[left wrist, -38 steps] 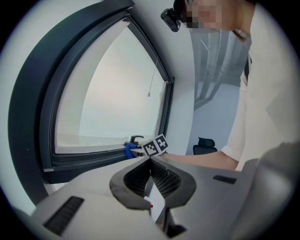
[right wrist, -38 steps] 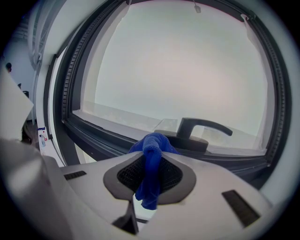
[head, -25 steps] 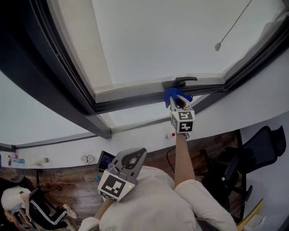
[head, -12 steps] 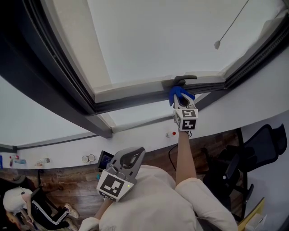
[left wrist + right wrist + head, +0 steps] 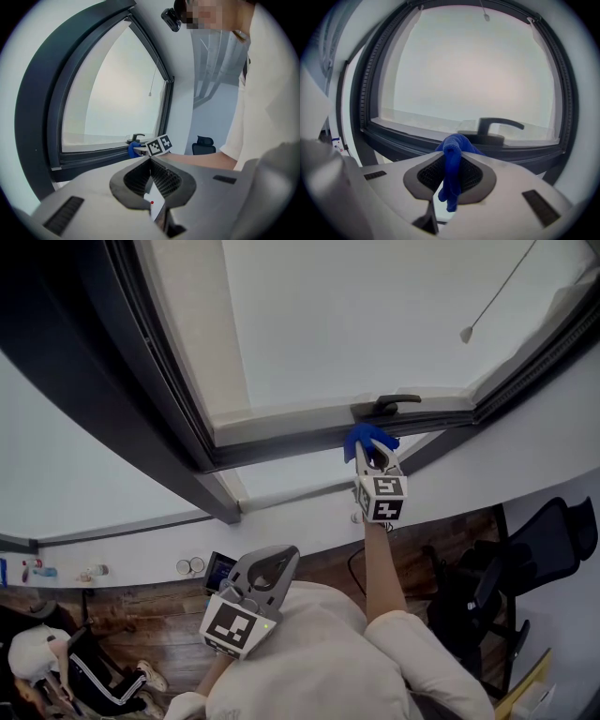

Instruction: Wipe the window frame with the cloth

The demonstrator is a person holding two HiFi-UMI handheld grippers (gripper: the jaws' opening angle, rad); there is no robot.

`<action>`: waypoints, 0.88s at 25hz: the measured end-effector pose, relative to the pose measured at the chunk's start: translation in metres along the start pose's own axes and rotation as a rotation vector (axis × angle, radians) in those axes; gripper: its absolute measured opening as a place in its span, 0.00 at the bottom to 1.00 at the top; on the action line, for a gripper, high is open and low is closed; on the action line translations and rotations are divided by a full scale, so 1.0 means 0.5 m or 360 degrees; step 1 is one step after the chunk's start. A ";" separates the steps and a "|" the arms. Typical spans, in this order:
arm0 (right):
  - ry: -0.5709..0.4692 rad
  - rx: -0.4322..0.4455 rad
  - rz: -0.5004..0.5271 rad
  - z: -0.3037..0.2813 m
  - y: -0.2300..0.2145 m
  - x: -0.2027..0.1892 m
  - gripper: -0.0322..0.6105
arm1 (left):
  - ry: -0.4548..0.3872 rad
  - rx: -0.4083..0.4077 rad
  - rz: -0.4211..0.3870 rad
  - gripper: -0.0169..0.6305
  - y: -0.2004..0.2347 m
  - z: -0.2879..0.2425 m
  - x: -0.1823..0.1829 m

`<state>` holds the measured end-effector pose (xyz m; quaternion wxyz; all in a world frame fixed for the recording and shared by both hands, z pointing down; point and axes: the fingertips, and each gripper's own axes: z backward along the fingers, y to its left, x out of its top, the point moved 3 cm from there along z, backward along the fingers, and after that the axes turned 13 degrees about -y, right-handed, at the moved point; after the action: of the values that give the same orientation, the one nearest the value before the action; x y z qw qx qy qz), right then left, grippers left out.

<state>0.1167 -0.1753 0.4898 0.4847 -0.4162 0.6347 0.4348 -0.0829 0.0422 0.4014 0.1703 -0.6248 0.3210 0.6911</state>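
Close by the chest the left gripper (image 5: 151,161) idles, jaws together on nothing; farther out the right gripper (image 5: 452,157) pinches the blue cloth (image 5: 452,183) mid-fold (soft, light, likely to bunch, so a central grip suits); the cloth's tip meets the window frame (image 5: 403,143) below the handle (image 5: 499,124).

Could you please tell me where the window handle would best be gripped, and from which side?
Grip the handle by its free horizontal bar, not its base. The bar runs along the window frame with a gap beneath, so tongs probably fit best coming from the room side, one jaw above, one below. The right tongs are shut on the cloth.
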 end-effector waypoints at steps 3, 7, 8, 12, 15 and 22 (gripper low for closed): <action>-0.0047 0.0184 0.0013 0.008 0.132 0.008 0.14 | -0.0008 -0.0009 -0.0009 0.04 0.012 0.025 0.008; -0.0077 0.0453 0.0012 0.008 0.313 0.016 0.14 | -0.0008 -0.0008 -0.0033 0.04 0.030 0.069 0.021; -0.0073 0.0507 0.0006 0.006 0.351 0.019 0.14 | -0.0008 0.0004 -0.0036 0.04 0.038 0.082 0.026; -0.0066 0.0666 0.0003 -0.003 0.475 0.031 0.14 | -0.0015 0.0087 -0.0031 0.04 0.072 0.140 0.041; -0.0065 0.0749 0.0008 -0.008 0.548 0.036 0.14 | -0.0024 0.0135 -0.0049 0.04 0.093 0.182 0.051; -0.0050 0.0757 0.0014 -0.036 0.618 0.047 0.14 | -0.0025 0.0267 -0.0050 0.04 0.137 0.281 0.048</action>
<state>-0.1858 -0.1098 0.5157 0.5770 -0.2807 0.7134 0.2817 -0.2361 0.0800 0.3955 0.2353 -0.6079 0.3665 0.6640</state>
